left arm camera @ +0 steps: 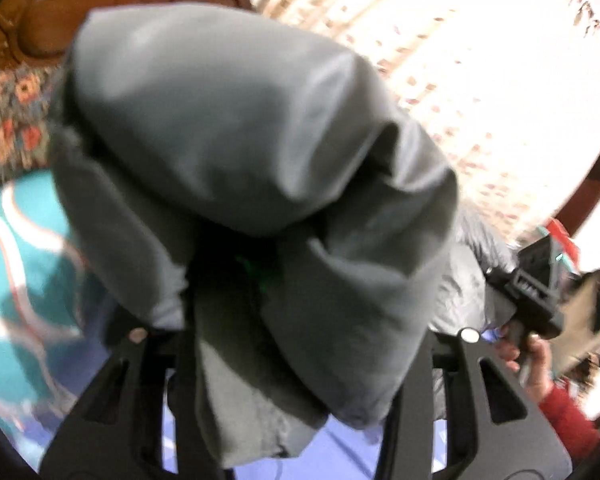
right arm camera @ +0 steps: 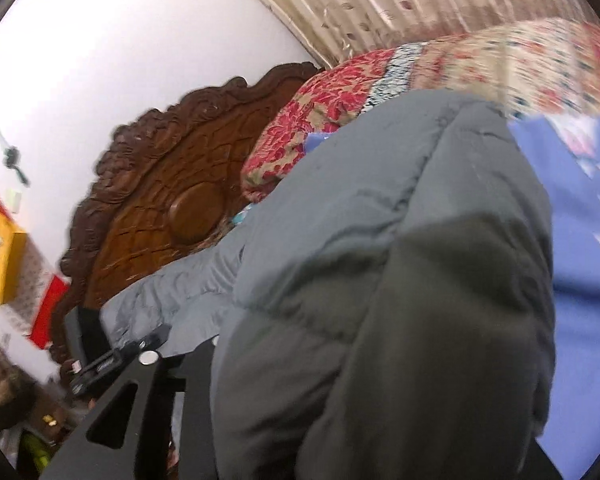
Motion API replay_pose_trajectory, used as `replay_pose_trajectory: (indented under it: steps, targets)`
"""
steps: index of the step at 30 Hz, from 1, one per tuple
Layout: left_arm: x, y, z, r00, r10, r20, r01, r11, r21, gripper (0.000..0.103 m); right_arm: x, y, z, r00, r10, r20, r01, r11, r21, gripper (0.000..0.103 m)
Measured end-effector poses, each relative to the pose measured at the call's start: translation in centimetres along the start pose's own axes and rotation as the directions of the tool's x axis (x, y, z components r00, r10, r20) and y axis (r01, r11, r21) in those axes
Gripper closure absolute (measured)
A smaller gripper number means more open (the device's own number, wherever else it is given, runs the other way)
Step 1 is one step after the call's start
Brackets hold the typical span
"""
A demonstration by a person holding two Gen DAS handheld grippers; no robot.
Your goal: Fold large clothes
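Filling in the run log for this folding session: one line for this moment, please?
stage: mid-fold | left gripper: shut on grey jacket | right gripper: jacket bunched over it, grip hidden | under: bed

Jacket (right arm camera: 380, 260) lies on bed (right arm camera: 580, 220), headboard (right arm camera: 172, 200) behind.

A grey padded jacket (left arm camera: 236, 152) is bunched up and lifted, filling most of both wrist views. Its smooth, quilted fabric drapes in thick folds over the gripper fingers, with a fuzzy dark lining showing in the right wrist view (right arm camera: 440, 320). Part of it trails down toward the bed's blue sheet.
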State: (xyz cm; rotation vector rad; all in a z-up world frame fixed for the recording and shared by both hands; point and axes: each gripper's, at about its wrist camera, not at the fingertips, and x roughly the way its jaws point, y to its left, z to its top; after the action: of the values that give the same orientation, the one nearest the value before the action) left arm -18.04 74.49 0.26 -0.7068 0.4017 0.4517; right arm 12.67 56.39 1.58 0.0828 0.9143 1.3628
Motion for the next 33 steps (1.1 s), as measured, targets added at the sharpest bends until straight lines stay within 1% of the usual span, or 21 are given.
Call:
replay_pose_trajectory:
  steps: [1,2,3,4,5,6,7,8,10,14,15,18,20,21,24,25,26,28,29,30,33]
  targets:
    - [1.6,1.3,0.3,0.998,0.055,0.013,-0.055,0.998,-0.009,0.064,2.5,-0.4,0.3,0.997,-0.077,-0.013,0.077,0.997,0.002,0.028]
    - [3.0,2.0,0.1,0.995,0.099,0.008,-0.099,0.995,-0.025,0.062,4.9,-1.1,-0.1,0.984,-0.177,-0.039,0.177,0.984,0.021,0.016]
    - [5.1,3.6,-0.2,0.986,0.161,-0.032,-0.163,0.985,-0.052,0.057,6.6,-1.9,-0.5,0.967,-0.244,-0.072,0.248,0.968,0.044,0.011]
    - [7.2,5.2,-0.9,0.97,0.226,-0.089,-0.233,0.97,-0.077,0.051,8.5,-3.0,-1.1,0.947,-0.3,-0.116,0.309,0.949,0.069,0.007]
    - [8.3,6.3,-1.5,0.954,0.272,-0.124,-0.284,0.954,-0.095,0.048,10.0,-4.4,-2.0,0.926,-0.344,-0.155,0.361,0.927,0.103,0.007]
    - [9.4,7.6,-2.2,0.942,0.302,-0.148,-0.32,0.94,-0.118,0.042,10.2,-5.1,-2.2,0.925,-0.349,-0.148,0.368,0.92,0.131,0.007]
    - [9.9,8.1,-2.6,0.941,0.303,-0.15,-0.322,0.937,-0.132,0.036,9.9,-5.9,-2.5,0.932,-0.344,-0.117,0.361,0.915,0.181,0.007]
    - [10.1,8.6,-2.9,0.944,0.297,-0.143,-0.317,0.937,-0.147,0.034,9.5,-6.3,-2.5,0.942,-0.323,-0.093,0.336,0.916,0.22,0.006]
    - [9.9,8.8,-3.0,0.949,0.285,-0.132,-0.303,0.942,-0.147,0.031,8.6,-7.0,-2.6,0.959,-0.271,-0.087,0.284,0.928,0.243,0.005]
    - [8.6,8.4,-2.8,0.95,0.289,-0.12,-0.305,0.939,-0.16,0.031,5.0,-7.3,-2.8,0.972,-0.227,-0.064,0.236,0.935,0.266,0.004]
    - [7.6,8.0,-3.0,0.948,0.301,-0.103,-0.315,0.935,-0.165,0.031,4.8,-6.6,-2.4,0.972,-0.23,-0.054,0.236,0.932,0.275,0.004]
    - [4.0,6.0,-4.1,0.943,0.333,-0.032,-0.333,0.926,-0.179,0.031,1.7,-5.3,-3.4,0.963,-0.269,-0.001,0.258,0.925,0.278,0.003]
    - [1.7,4.7,-5.2,0.938,0.347,0.003,-0.34,0.923,-0.181,0.031,-0.8,-4.2,-5.0,0.95,-0.312,0.025,0.298,0.926,0.233,0.001]
    - [0.3,4.0,-6.1,0.932,0.363,0.015,-0.355,0.918,-0.178,0.031,-1.0,-3.7,-5.3,0.947,-0.32,0.024,0.308,0.927,0.213,0.001]
    - [-2.8,1.3,-9.3,0.92,0.391,0.027,-0.382,0.909,-0.165,0.031,-3.4,-2.1,-8.9,0.943,-0.332,0.013,0.326,0.934,0.148,0.001]
    - [-4.0,0.5,-10.9,0.916,0.401,0.022,-0.393,0.908,-0.146,0.03,-4.2,-1.5,-10.5,0.942,-0.335,0.0,0.332,0.935,0.125,0.001]
    - [-4.3,-0.4,-11.0,0.913,0.407,0.015,-0.402,0.907,-0.128,0.03,-5.0,-1.0,-12.2,0.943,-0.333,-0.014,0.333,0.937,0.104,0.001]
    - [-6.4,-1.4,-14.3,0.904,0.428,0.001,-0.427,0.902,-0.066,0.025,-6.6,0.4,-16.2,0.942,-0.332,-0.044,0.334,0.941,0.057,0.001]
    - [-7.4,-0.7,-15.3,0.901,0.433,-0.003,-0.433,0.9,-0.048,0.023,-7.2,1.0,-18.0,0.942,-0.332,-0.055,0.334,0.942,0.036,0.001]
    - [-7.9,-1.9,-16.6,0.9,0.435,-0.007,-0.435,0.9,-0.03,0.019,-8.1,1.8,-20.2,0.941,-0.33,-0.072,0.332,0.943,0.01,0.001]
    - [-10.6,-4.6,-21.0,0.902,0.431,-0.024,-0.43,0.902,0.04,0.015,-10.5,3.8,-25.5,0.945,-0.311,-0.105,0.31,0.95,-0.025,0.001]
